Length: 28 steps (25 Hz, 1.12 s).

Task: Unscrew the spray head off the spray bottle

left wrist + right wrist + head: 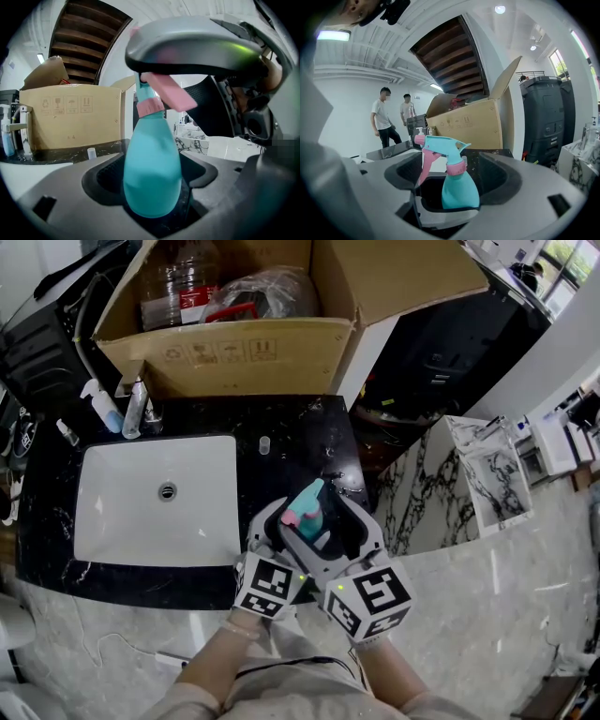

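Just right of the sink (122,521), the left gripper (152,187) clamps the teal spray bottle (152,173) by its body. The right gripper (451,180) straddles the pink-collared spray head (440,143) with its jaws apart, not touching it. If the body grip is loose, twisting could spin or drop the bottle.

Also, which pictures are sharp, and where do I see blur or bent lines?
Head view: mostly sharp. Left gripper view: the spray bottle stands too near and is blurred; the cardboard box behind is clearer. Right gripper view: the bottle is sharp, straight lines bend, and a ceiling lamp glares.
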### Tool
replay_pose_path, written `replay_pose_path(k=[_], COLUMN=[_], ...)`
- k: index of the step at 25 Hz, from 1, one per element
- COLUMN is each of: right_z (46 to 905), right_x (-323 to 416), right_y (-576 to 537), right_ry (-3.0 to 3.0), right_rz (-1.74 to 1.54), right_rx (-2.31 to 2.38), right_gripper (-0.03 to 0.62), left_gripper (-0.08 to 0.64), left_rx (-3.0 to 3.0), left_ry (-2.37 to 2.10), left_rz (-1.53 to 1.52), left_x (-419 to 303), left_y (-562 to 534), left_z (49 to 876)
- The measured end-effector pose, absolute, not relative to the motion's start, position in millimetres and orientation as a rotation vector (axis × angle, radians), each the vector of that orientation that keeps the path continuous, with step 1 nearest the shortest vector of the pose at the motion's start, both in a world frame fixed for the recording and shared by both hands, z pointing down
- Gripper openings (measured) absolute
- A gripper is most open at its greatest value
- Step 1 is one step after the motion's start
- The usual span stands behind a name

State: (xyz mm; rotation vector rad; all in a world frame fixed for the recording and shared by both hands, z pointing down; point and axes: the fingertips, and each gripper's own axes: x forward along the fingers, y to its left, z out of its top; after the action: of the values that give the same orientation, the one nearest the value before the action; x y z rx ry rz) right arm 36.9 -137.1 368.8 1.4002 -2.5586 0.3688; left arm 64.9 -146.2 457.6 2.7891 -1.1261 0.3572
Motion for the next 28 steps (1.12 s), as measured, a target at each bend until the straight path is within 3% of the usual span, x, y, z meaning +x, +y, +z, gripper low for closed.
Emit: replay_pose_path(k=[7,23,28], right_z=[365.1,353.7,355.4], right_x=[48.6,63.1,72.4], right_y=[-128.4,-118.6,-120.2], right_ry=[-2.616,-2.759,-2.74], right_rz=[0.408,0.428,0.39], right_rx=[1.367,1.298,1.311], right_gripper=[0.354,0.173,0.076], left_gripper=[0.368,0.368,0.368], left_rx=[2.787,2.788,2.789], left_ry=[-1.121,-1.117,-1.118], left_rz=[0.354,0.348,0.349], left_x=[64.4,63.7,63.7], left_y=[-146.2,-146.3,-146.3], left_z=[457.8,458.3,458.9])
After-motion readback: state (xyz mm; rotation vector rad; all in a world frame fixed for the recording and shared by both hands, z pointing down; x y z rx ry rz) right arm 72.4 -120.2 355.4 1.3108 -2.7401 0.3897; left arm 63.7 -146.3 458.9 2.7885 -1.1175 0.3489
